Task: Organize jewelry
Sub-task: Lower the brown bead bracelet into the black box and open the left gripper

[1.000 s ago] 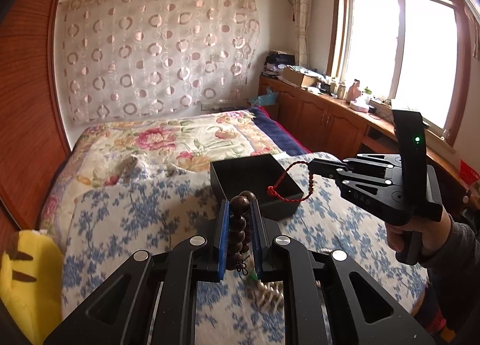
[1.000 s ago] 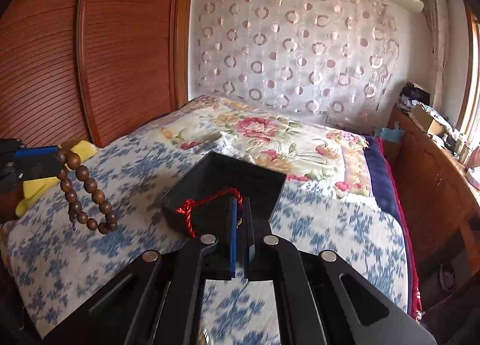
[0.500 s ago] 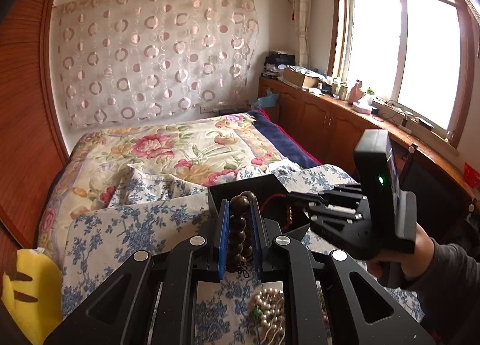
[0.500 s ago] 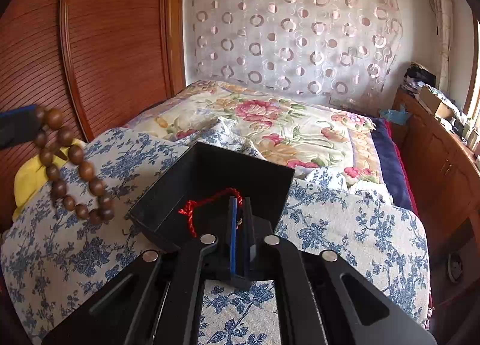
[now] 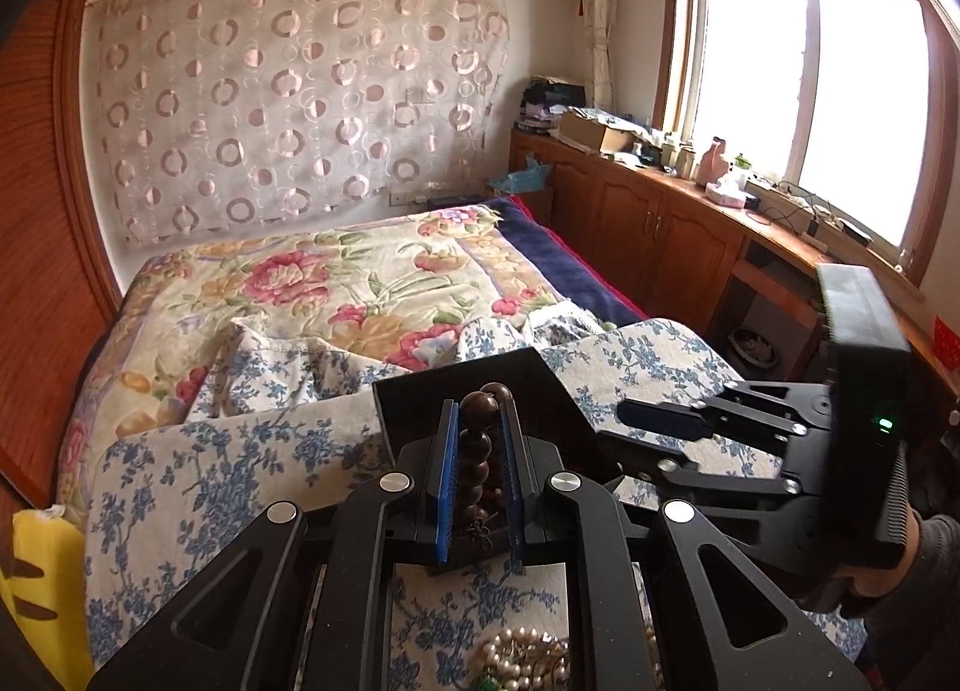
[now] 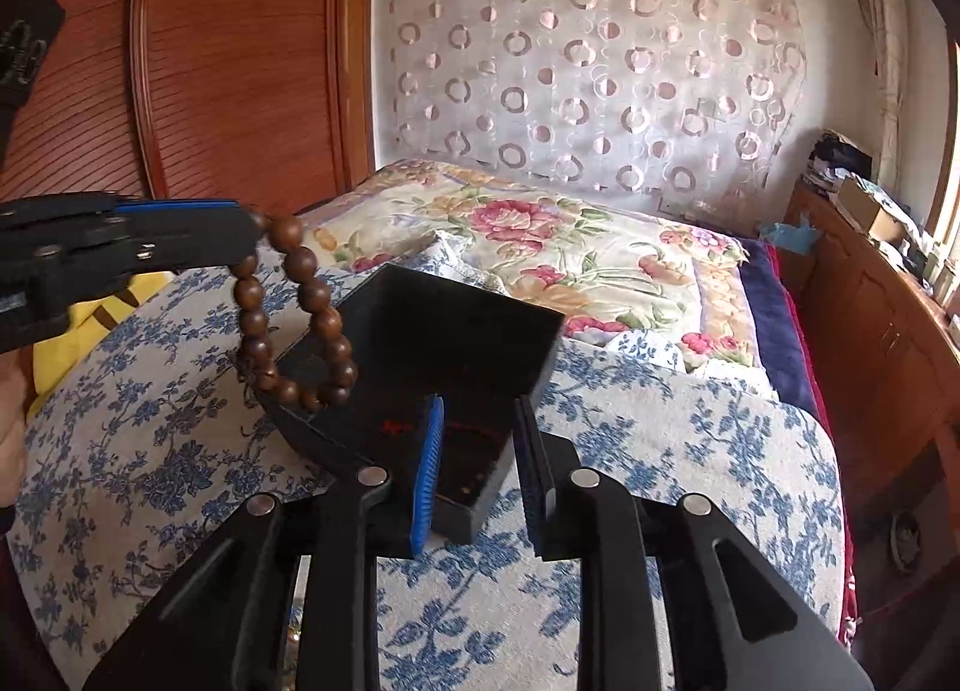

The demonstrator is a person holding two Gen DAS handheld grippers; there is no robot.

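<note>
Vertically, bead bracelet [image 6: 294,319] hangs from left claw [image 5: 480,469].

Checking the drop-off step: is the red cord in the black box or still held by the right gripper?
In the box: red cord lies on the black box floor; right gripper jaws stand apart, just opened, empty.

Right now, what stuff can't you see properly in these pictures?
- Red cord in the black box: right wrist view shows only red glints in the dark interior; the left wrist view's own fingers block the box's inside.
- Pearl pile: left wrist view, cut off by the bottom edge and the left gripper.
- Wooden bead bracelet: its top hides between the left gripper's pads.
- Right gripper: jaws have just been opening, nothing between them.
</note>
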